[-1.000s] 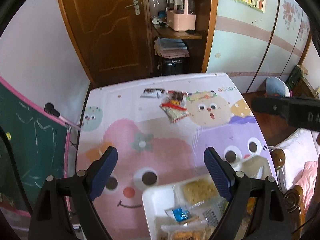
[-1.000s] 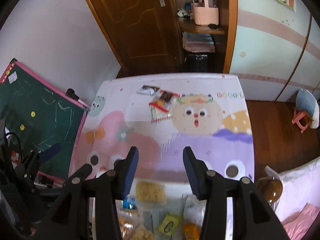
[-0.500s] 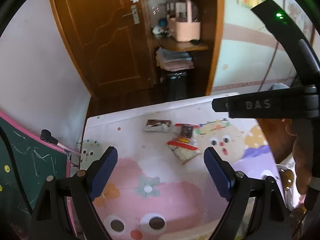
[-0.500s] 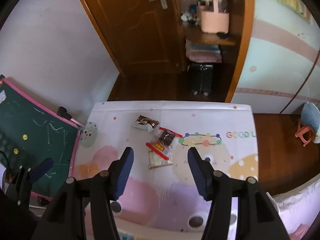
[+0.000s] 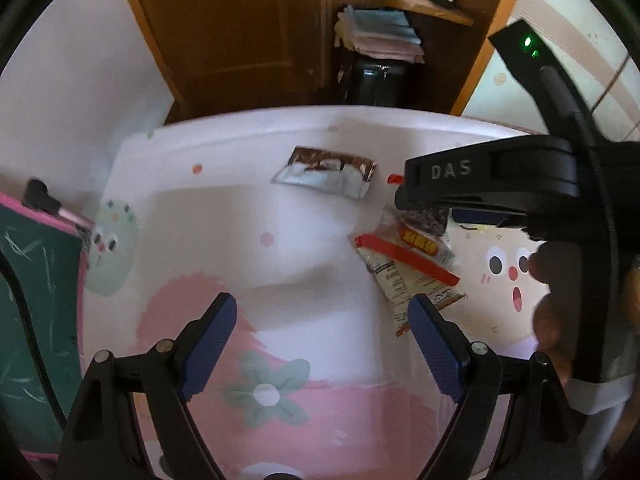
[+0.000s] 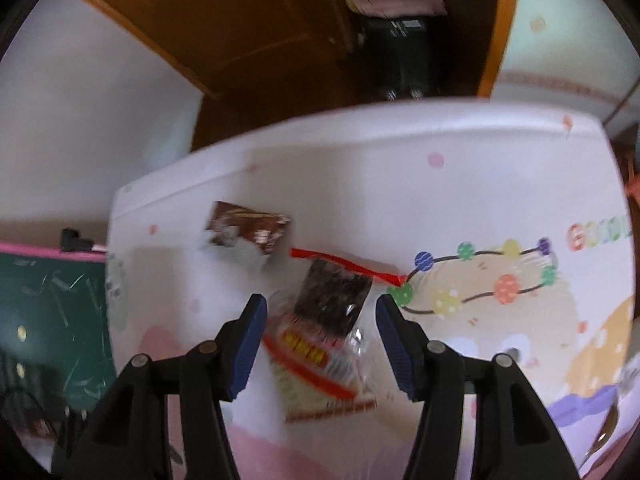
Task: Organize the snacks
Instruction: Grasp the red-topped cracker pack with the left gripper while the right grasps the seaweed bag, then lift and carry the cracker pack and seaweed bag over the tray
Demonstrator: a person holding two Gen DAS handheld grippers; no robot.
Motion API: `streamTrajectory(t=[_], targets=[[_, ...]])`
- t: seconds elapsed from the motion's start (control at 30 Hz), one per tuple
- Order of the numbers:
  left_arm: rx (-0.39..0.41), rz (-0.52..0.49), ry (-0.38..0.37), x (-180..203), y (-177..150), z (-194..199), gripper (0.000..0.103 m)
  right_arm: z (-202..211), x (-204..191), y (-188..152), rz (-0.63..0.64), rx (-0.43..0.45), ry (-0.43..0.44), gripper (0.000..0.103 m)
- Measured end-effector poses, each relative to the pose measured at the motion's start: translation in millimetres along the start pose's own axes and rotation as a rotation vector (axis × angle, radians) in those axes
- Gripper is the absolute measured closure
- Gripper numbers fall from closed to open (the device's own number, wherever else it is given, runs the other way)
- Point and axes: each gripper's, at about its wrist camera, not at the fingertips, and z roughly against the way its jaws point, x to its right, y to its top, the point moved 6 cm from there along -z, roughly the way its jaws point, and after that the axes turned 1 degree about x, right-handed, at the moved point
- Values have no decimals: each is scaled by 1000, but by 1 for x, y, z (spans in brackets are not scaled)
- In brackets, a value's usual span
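Note:
Two clear snack bags with red strips lie overlapped on the cartoon play mat: a dark-filled bag on top of a pale-filled bag. A brown and white packet lies farther back and also shows in the right wrist view. My right gripper is open, just above the overlapped bags, with its jaws on either side of the dark bag. In the left wrist view the right gripper's body covers part of the dark bag. My left gripper is open and empty over the pink part of the mat.
A green chalkboard with a pink frame leans at the mat's left edge. Behind the mat stand a brown door and shelves with folded cloths. A dark bin sits on the floor beyond the mat's far edge.
Both grippers have moved forward and down toward the far snacks. The white tray of snacks has dropped out of view. The right gripper now straddles the overlapped bags.

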Motion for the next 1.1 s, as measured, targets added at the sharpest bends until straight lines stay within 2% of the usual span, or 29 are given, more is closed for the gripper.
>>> streamTrajectory(t=[0.1,0.2,0.23,0.3,0.33,0.5,0.73,0.97,1.03,1.1], targets=[[-18,26,-15,-3,-2,-9,16,-10,0,1,-23,13,-4,44],[-31,30,-16,-2,-3,-16,16,-13,-8,2,30,27,-70,43],[-34,33,-19,-1,-2,-17,16,-14,-10,0,64,30,-102,45],[-43,44,-29,0,-2,-19,16,-14,-12,-5,141,29,-204,63],[-49,48,-34,2,-2,-21,16,-13,-11,-7,154,26,-215,63],[-76,54,-59,18,1,-33,16,3,23,-13,97,33,-191,64],[-139,22,-40,48,1,-62,16,22,76,-30,-1,37,-182,64],[-186,-17,-3,70,-4,-78,16,32,92,-47,-23,28,-166,64],[-183,-26,7,73,-4,-80,19,34,92,-53,-22,24,-159,64],[-161,-44,0,77,-3,-76,30,35,93,-58,-15,19,-158,64]])
